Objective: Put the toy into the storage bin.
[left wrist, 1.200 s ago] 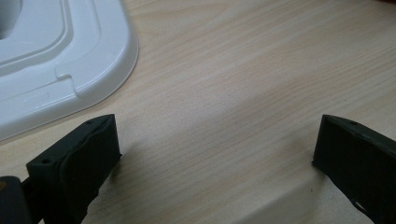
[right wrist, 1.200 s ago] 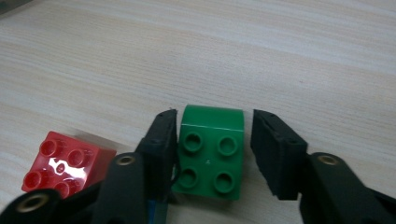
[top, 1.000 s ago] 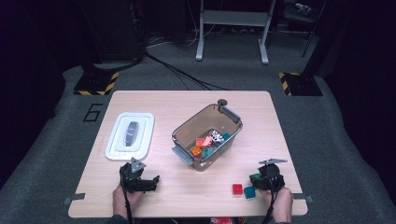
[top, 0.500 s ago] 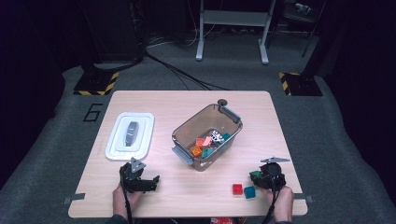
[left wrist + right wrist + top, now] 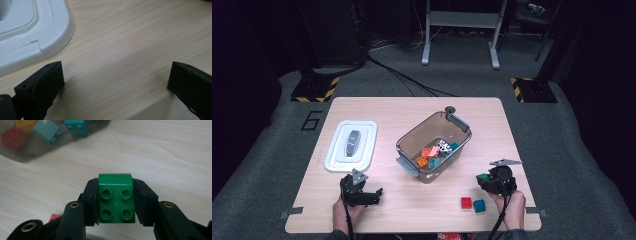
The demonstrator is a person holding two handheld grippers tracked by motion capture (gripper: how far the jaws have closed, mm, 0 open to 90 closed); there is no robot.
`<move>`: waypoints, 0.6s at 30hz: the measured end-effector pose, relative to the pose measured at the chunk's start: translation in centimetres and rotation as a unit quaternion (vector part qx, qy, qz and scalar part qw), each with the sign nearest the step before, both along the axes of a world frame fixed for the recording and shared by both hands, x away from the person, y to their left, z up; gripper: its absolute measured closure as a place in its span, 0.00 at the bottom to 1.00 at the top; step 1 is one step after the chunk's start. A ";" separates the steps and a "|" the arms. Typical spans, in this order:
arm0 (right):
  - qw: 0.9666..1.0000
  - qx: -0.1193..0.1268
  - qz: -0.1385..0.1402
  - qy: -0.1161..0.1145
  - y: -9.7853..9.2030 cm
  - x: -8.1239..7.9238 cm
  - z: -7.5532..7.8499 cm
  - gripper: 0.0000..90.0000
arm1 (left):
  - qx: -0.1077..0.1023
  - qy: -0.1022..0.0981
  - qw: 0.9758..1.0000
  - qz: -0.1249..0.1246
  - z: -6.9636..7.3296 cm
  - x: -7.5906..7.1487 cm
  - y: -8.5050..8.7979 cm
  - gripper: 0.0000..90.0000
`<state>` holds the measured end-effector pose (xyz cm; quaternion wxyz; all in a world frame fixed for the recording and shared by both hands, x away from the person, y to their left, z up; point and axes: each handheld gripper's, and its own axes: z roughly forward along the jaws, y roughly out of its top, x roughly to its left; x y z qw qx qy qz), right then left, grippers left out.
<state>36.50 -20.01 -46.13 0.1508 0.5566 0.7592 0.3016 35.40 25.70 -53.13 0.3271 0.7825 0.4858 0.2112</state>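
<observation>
Green block sits squeezed tight in the right gripper, ready to go into the box. Left gripper waits wide open, holding nothing.

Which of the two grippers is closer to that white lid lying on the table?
Left. The left gripper sits just below the white lid; the right gripper is far across, beyond the bin.

The counter is evenly lit from above while the room around it falls to near black. Both gripper views are bright but soft, with faint shadows under the jaws.
</observation>
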 end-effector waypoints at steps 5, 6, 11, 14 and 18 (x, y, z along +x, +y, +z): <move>1.000 0.002 0.005 -0.009 0.5 0.4 1.2 0.65 | 0.000 0.000 1.000 0.000 0.0 0.0 0.0 0.00; 1.000 0.000 0.005 -0.011 0.6 0.5 1.4 0.65 | 0.000 0.000 1.000 0.001 0.0 0.0 0.0 0.00; 1.000 -0.003 0.016 -0.026 1.1 1.1 2.5 0.65 | 0.000 0.000 1.000 0.000 0.0 0.0 0.0 0.00; 0.999 -0.002 0.019 -0.031 1.5 1.3 3.3 0.65 | 0.000 0.000 1.000 -0.001 0.0 0.0 0.0 0.00; 0.999 -0.006 0.031 -0.039 2.0 1.8 4.2 0.65 | 0.000 0.000 1.000 0.000 0.0 0.0 0.0 0.00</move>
